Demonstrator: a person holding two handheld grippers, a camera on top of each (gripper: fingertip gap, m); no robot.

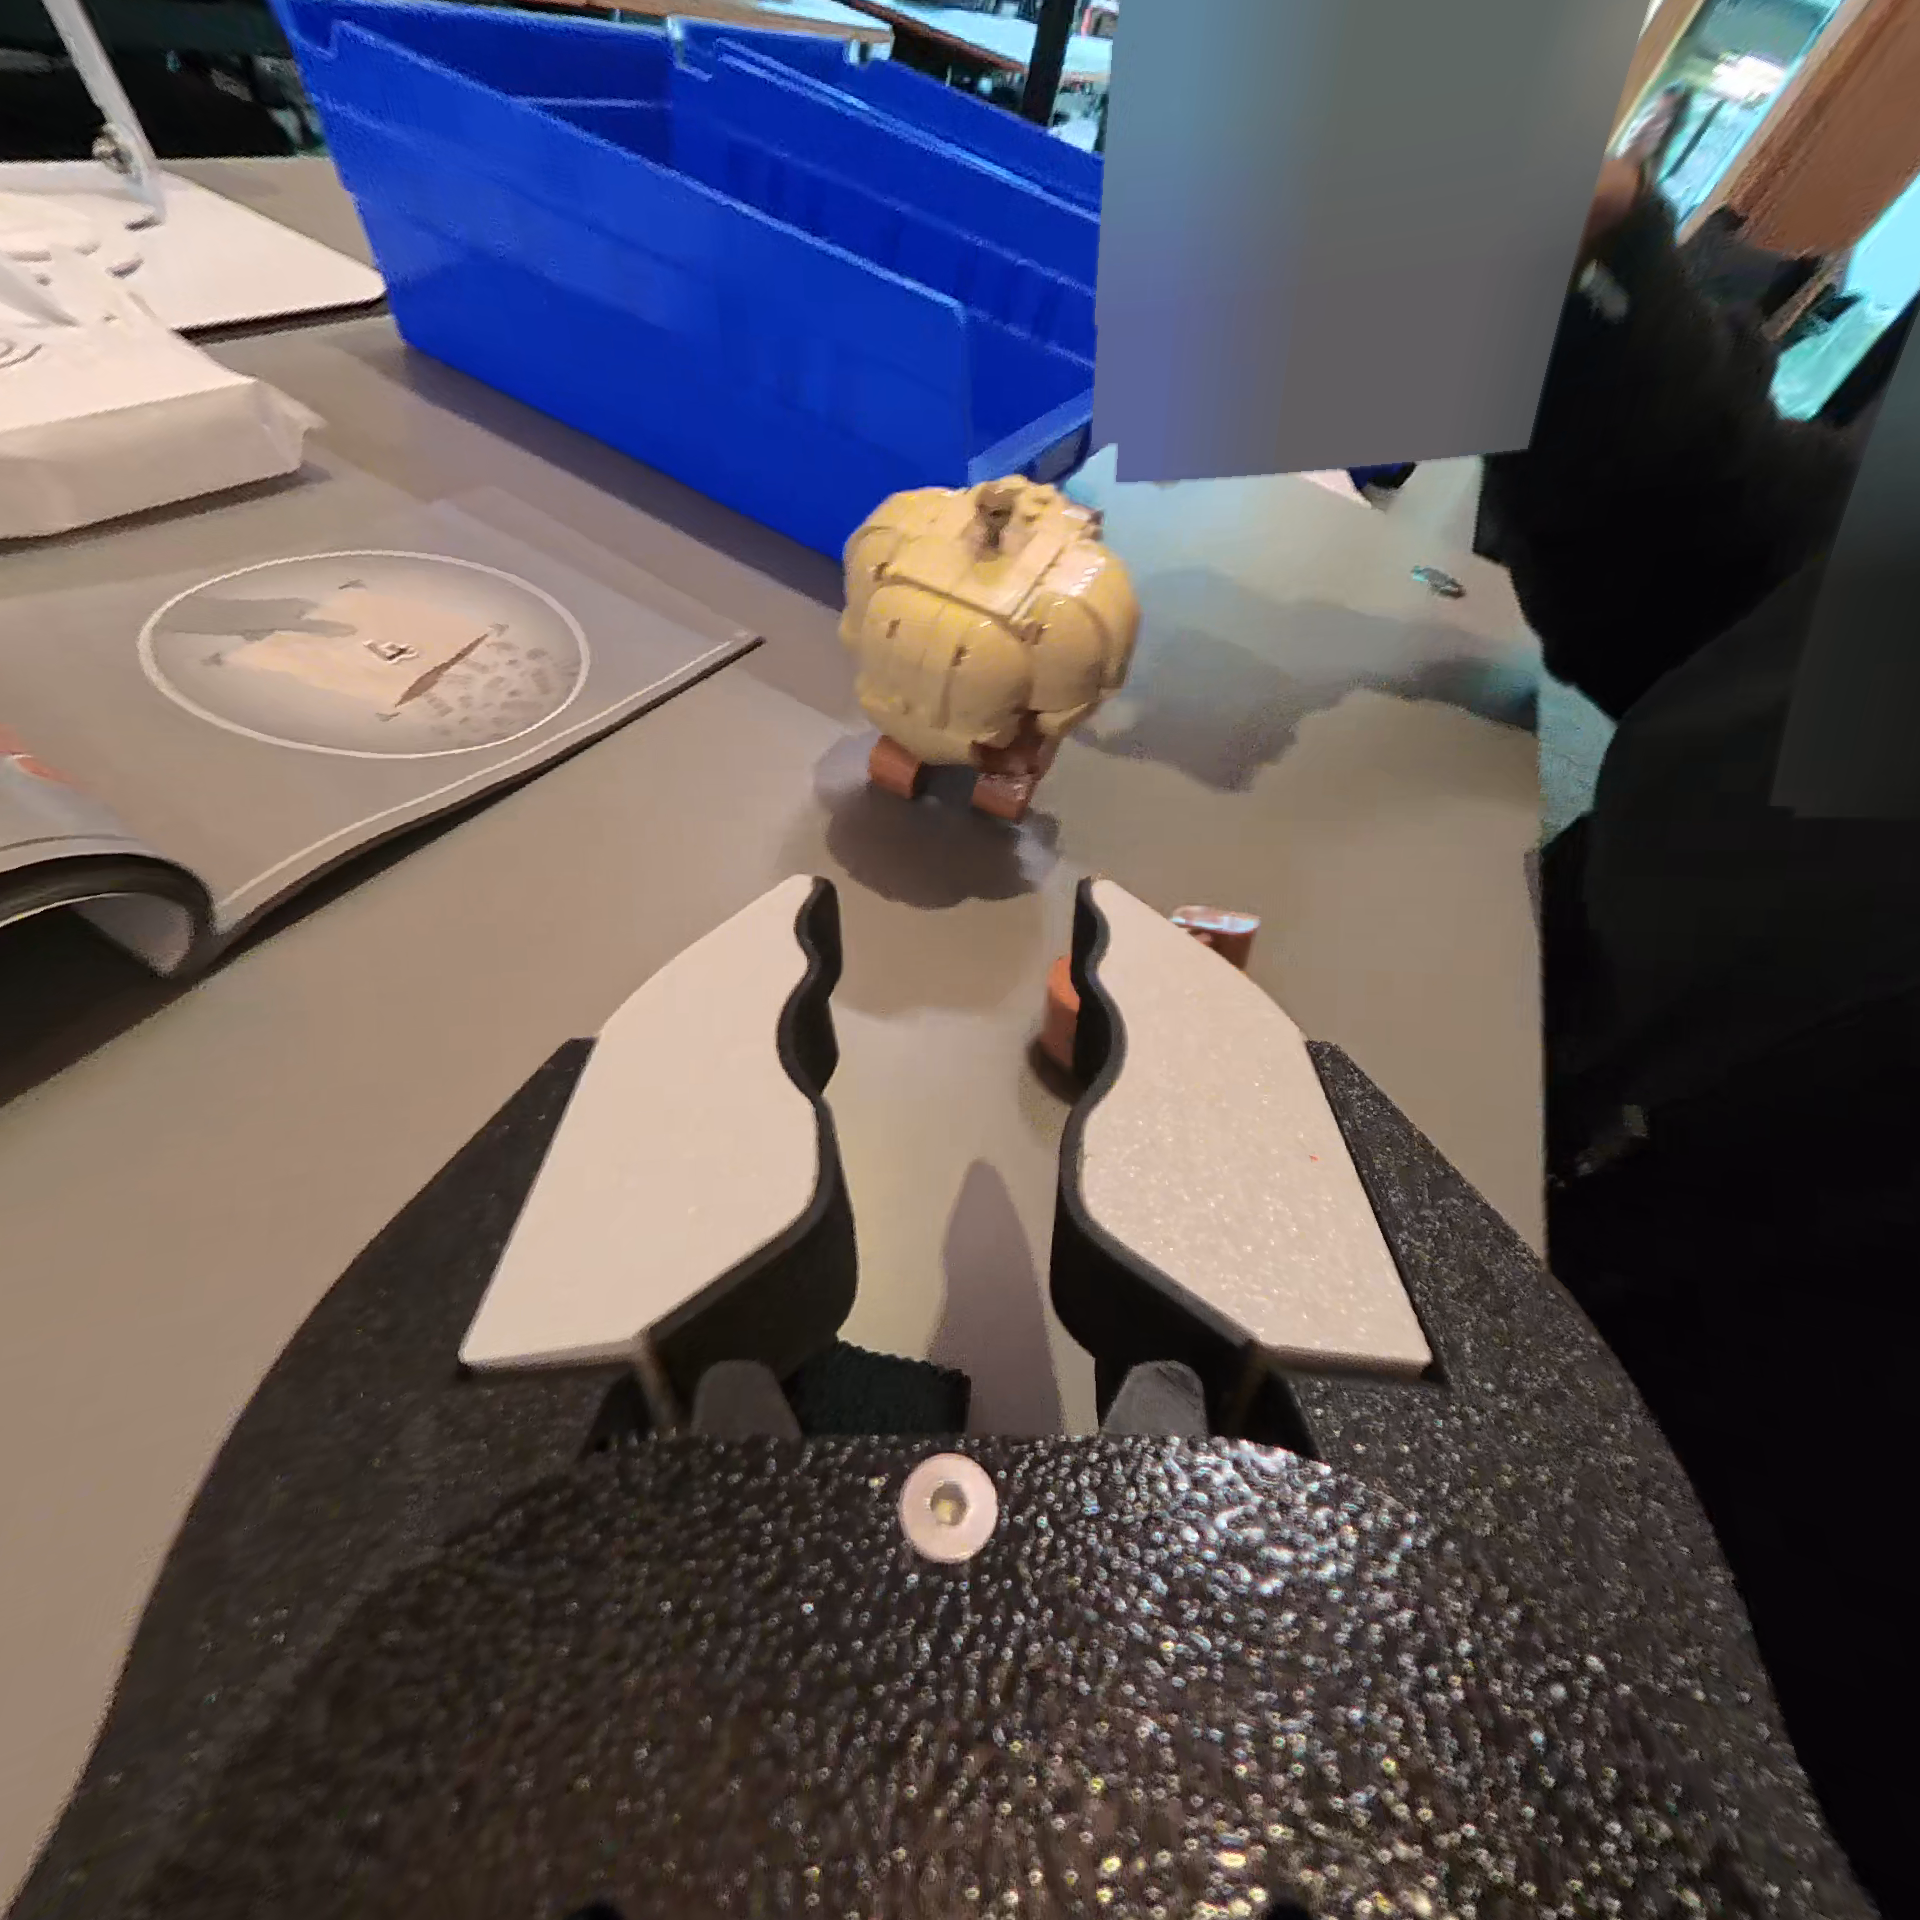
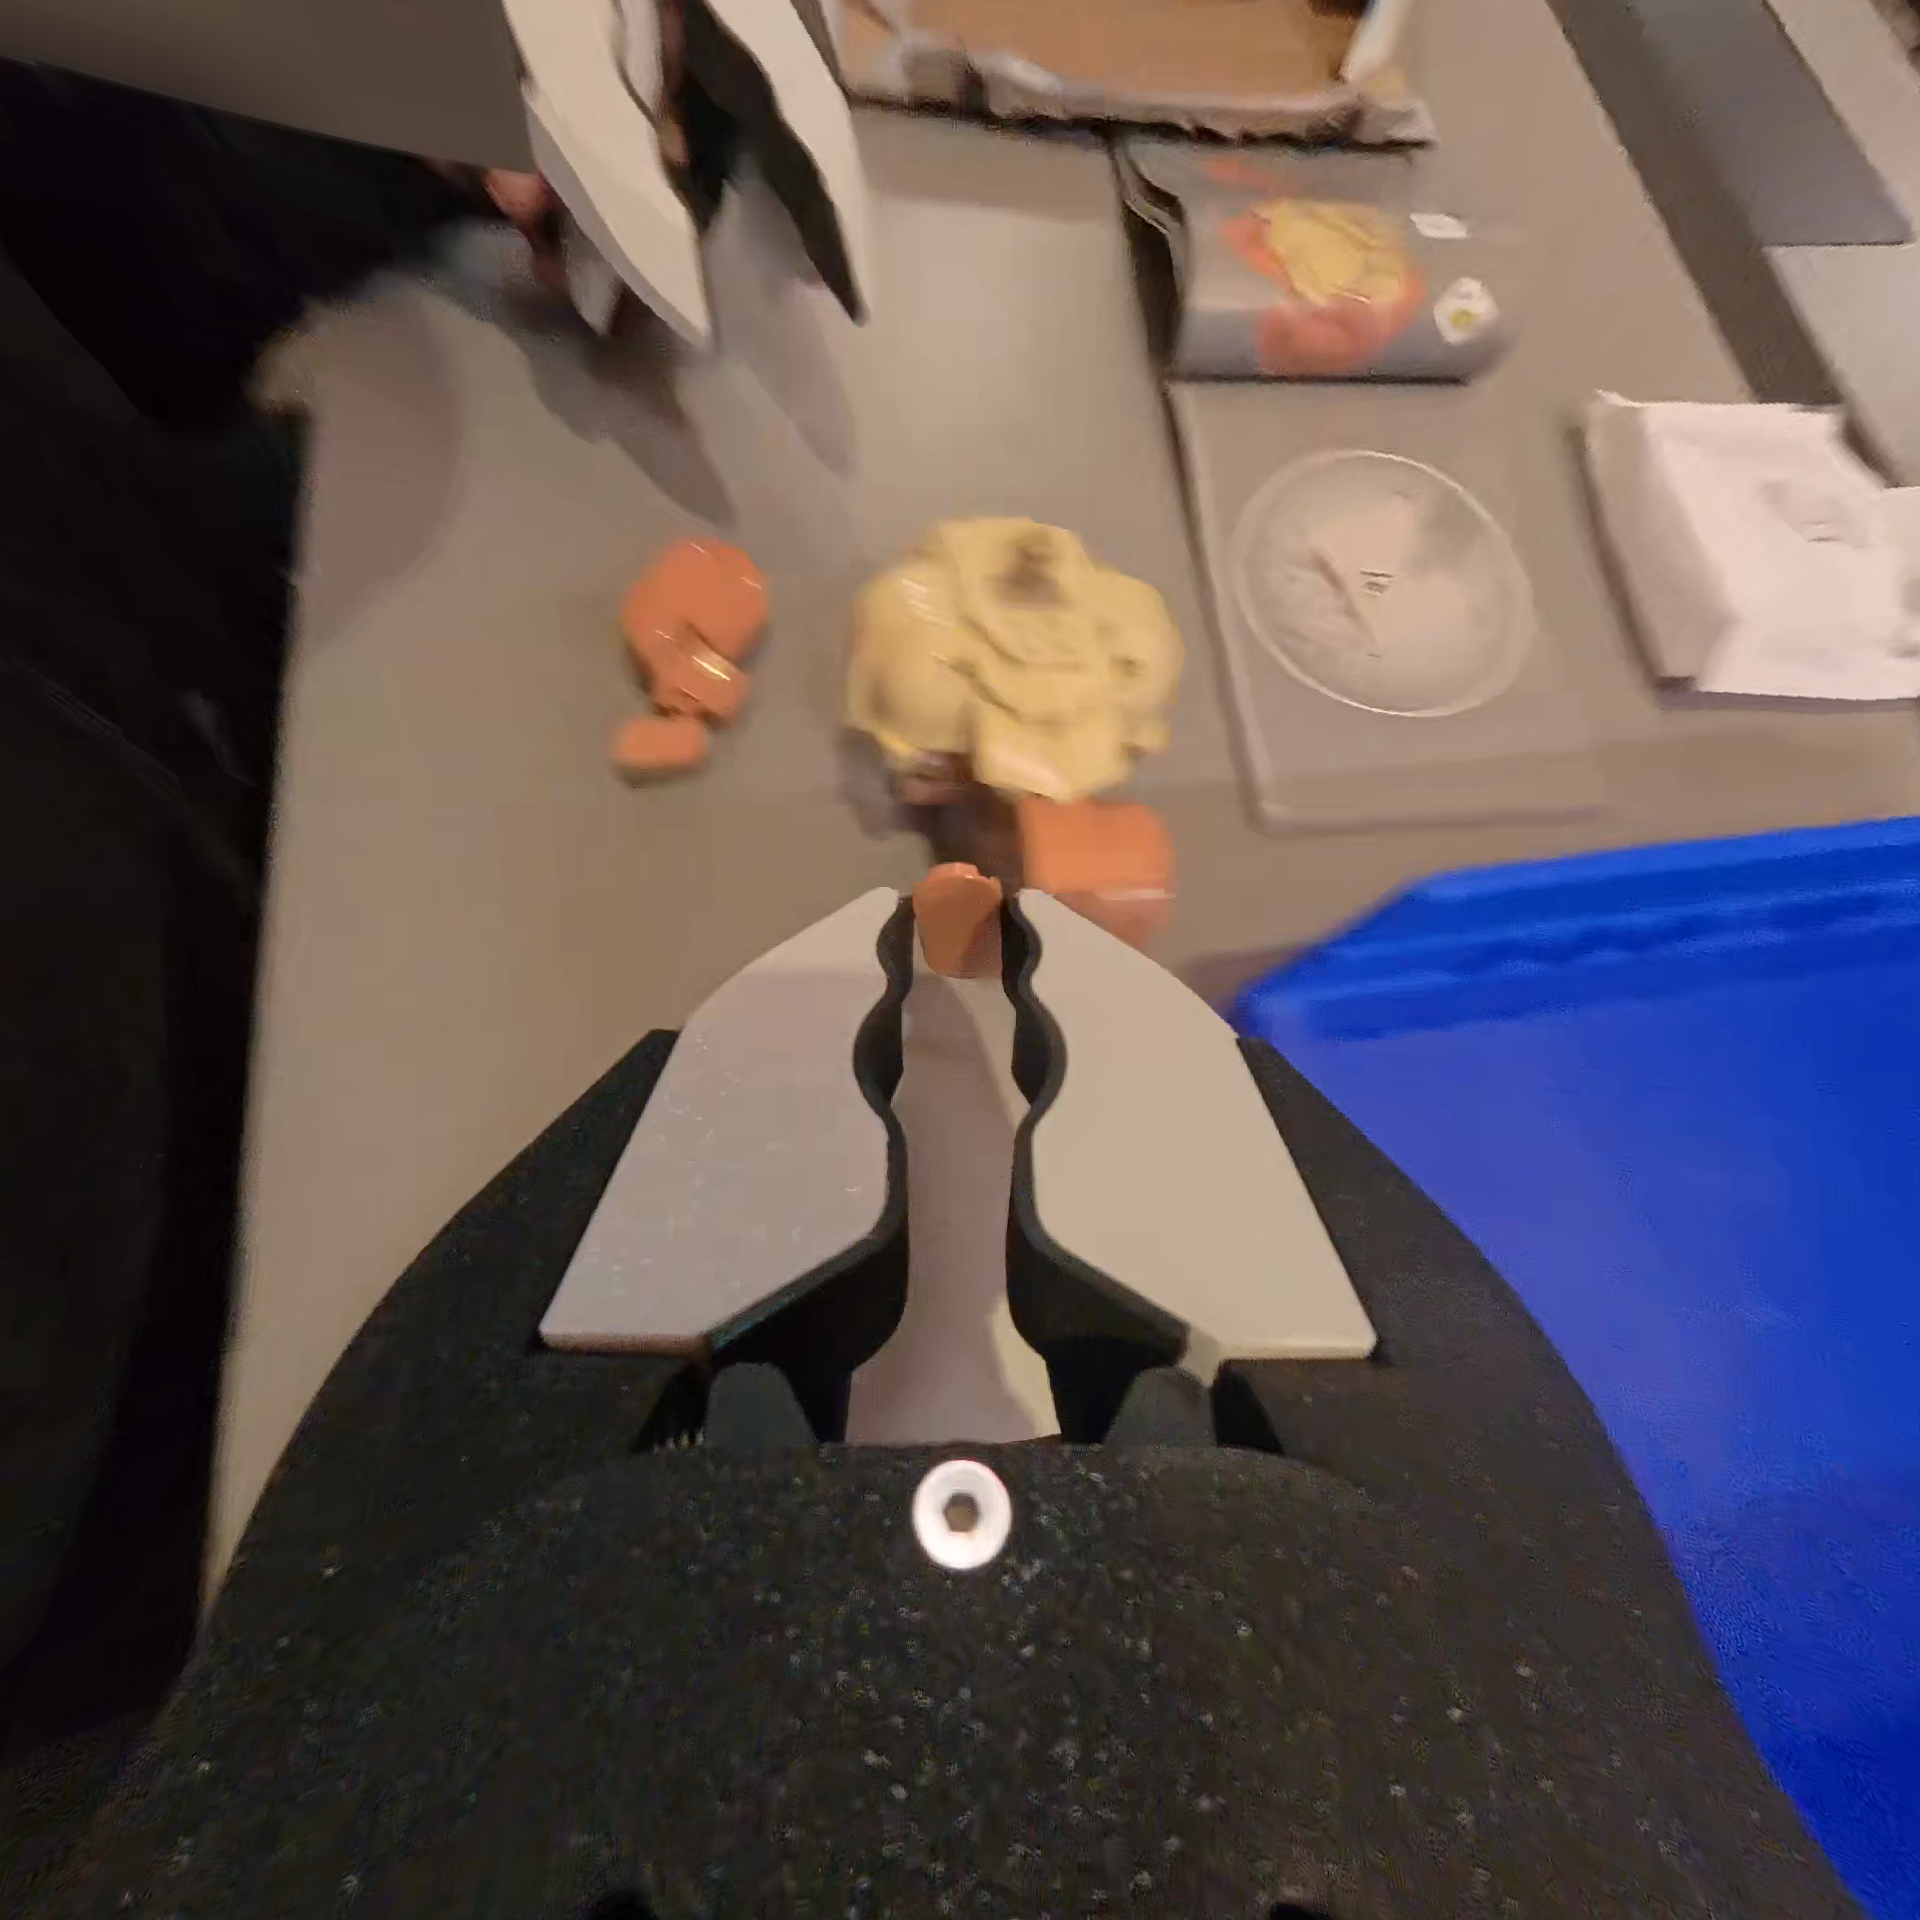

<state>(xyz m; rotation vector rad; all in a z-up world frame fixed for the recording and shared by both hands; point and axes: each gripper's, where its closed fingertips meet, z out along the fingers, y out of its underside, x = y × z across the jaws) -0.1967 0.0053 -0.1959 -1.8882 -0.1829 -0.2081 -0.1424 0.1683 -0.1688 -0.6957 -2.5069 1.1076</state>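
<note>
The small reddish-brown brick piece sits pinched between the tips of the right gripper, both dark pads pressed against its sides, jaws drawn in to a narrow gap. It hangs just in front of the tan brick-built model, a rounded lump standing on brown pieces on the grey counter; another reddish-brown block at the model's near foot lies just beyond the held piece.

The left gripper hovers low over the counter with its jaws moderately open and nothing between them. A brown piece stands on the counter against the inner edge of its right finger, partly hidden by it; the opposite pad is well clear, so this piece is not gripped. Another brown piece lies just outside that finger. The model stands a little ahead of the left jaws.

In the right wrist view a loose cluster of orange-brown pieces lies left of the model. An open instruction booklet with a round picture lies beside it, white paper bags farther out, and a blue plastic bin close behind the model. A person's dark sleeve fills one edge.
</note>
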